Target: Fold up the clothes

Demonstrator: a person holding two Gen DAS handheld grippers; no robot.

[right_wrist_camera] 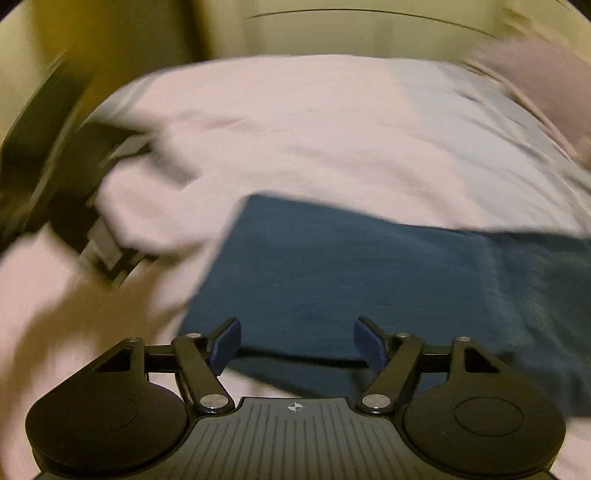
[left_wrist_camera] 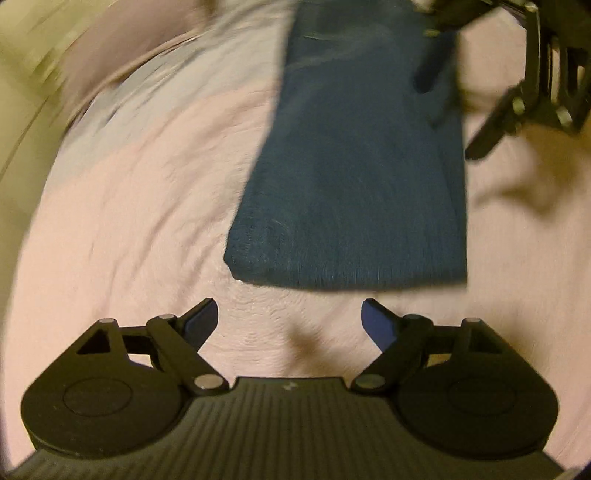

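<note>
A dark teal folded garment [left_wrist_camera: 354, 177] lies flat on a bed covered by a pale pink sheet [left_wrist_camera: 129, 229]. No brand, label or readable writing shows anywhere, and no container is in view.

From the left wrist view, the left hand-held gripper [left_wrist_camera: 290, 319] hangs just short of the garment's near folded edge, above bare sheet. Its blue-padded jaws stand wide apart with nothing between them. The right hand-held gripper [left_wrist_camera: 491, 136] shows as a black shape beside the garment's right edge, toward its far end.

From the right wrist view, the right hand-held gripper [right_wrist_camera: 297, 343] sits over the garment [right_wrist_camera: 351, 277] at its near edge. Its jaws are spread wide, and the pads are not pressing on the cloth. A blurred black shape, probably the left hand-held gripper [right_wrist_camera: 74, 192], lies to the left of the garment.

Beyond the garment, the sheet turns paler and bluish [right_wrist_camera: 461, 110]. A blurred mauve pillow [right_wrist_camera: 535, 81] rests at the far corner of the bed. Behind the bed stands a yellowish wall [right_wrist_camera: 332, 33]. Both views are smeared by motion.
</note>
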